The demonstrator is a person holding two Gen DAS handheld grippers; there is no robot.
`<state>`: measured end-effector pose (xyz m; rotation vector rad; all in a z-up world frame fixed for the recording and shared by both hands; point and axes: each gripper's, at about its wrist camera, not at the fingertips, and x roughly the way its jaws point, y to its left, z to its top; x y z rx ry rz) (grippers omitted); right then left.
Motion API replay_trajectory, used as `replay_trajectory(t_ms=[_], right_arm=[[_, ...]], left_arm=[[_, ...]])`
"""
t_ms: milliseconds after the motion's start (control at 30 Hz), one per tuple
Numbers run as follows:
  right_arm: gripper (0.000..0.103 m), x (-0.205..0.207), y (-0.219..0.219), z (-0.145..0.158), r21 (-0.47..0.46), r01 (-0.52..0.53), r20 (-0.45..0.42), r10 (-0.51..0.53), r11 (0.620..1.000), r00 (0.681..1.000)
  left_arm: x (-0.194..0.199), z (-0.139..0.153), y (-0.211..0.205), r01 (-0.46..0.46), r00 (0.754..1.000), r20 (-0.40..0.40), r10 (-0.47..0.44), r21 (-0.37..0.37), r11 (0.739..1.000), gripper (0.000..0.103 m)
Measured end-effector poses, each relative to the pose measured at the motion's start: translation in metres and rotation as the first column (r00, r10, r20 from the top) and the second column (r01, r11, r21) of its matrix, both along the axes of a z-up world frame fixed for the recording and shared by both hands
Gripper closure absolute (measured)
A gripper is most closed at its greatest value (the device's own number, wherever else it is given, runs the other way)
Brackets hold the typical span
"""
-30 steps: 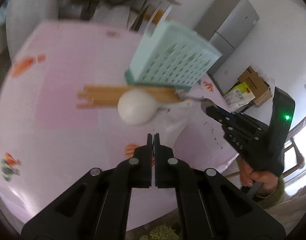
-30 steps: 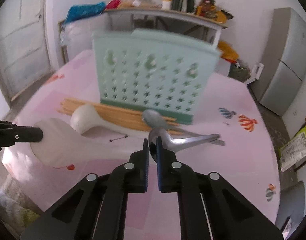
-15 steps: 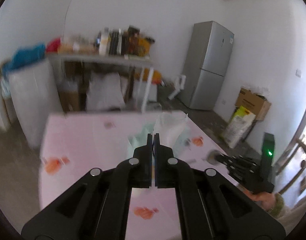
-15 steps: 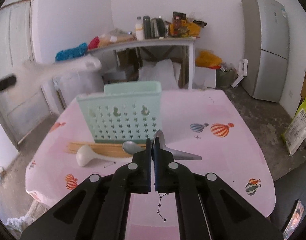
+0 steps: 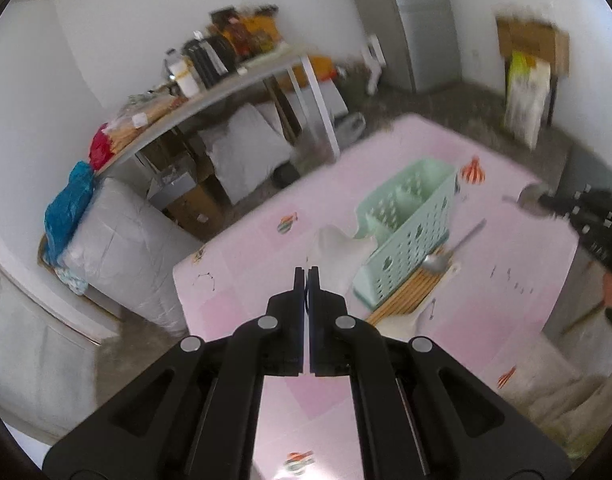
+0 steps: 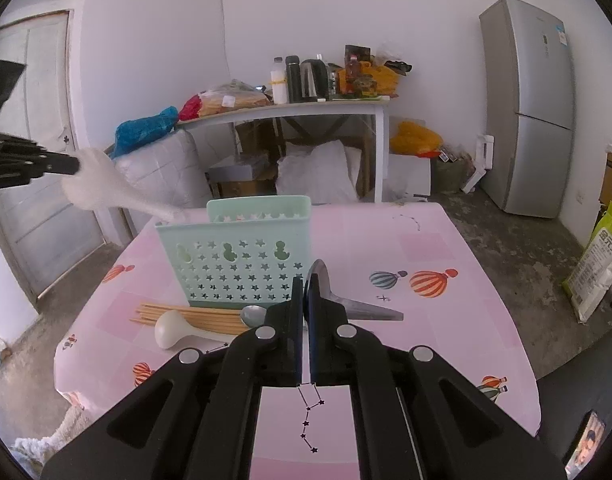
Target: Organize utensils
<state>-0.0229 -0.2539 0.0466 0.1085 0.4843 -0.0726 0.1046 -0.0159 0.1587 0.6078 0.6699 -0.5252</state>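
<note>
The white rice paddle (image 6: 101,192) is light, stiff, smooth plastic; the left gripper (image 5: 306,276) has its jaws clenched on the broad blade, handle end dipping into the green caddy (image 6: 241,256). The right gripper (image 6: 304,286) pinches a thin, slippery metal spoon (image 6: 346,300) above the pink worktop (image 6: 446,320); chopsticks (image 6: 185,316) lie beside the caddy.

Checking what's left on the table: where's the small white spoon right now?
Right wrist view, lower left: the small white spoon lies on the pink table across the chopsticks, in front of the green caddy, beside a metal spoon.
</note>
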Motion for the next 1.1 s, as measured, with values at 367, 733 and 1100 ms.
replay_trajectory(t_ms=[367,733,1100], right_arm=[[0.101,-0.002,-0.006,0.013,0.060,-0.023,0.040,0.020,0.998,0.999],[0.101,0.014,-0.029,0.079,0.234,-0.200,0.210,0.152,0.952,0.966],[0.101,0.072,-0.035,0.098,0.428,-0.355,0.252,0.267,0.831,0.930]], left_arm=[[0.070,-0.009,-0.022,-0.050,0.965,-0.260,0.024,-0.095,0.994,0.096],[0.078,-0.028,0.042,-0.224,0.961,-0.264,0.081,-0.573,0.788,0.062],[0.005,-0.130,0.049,-0.268,0.959,-0.226,0.169,-0.549,0.792,0.044]])
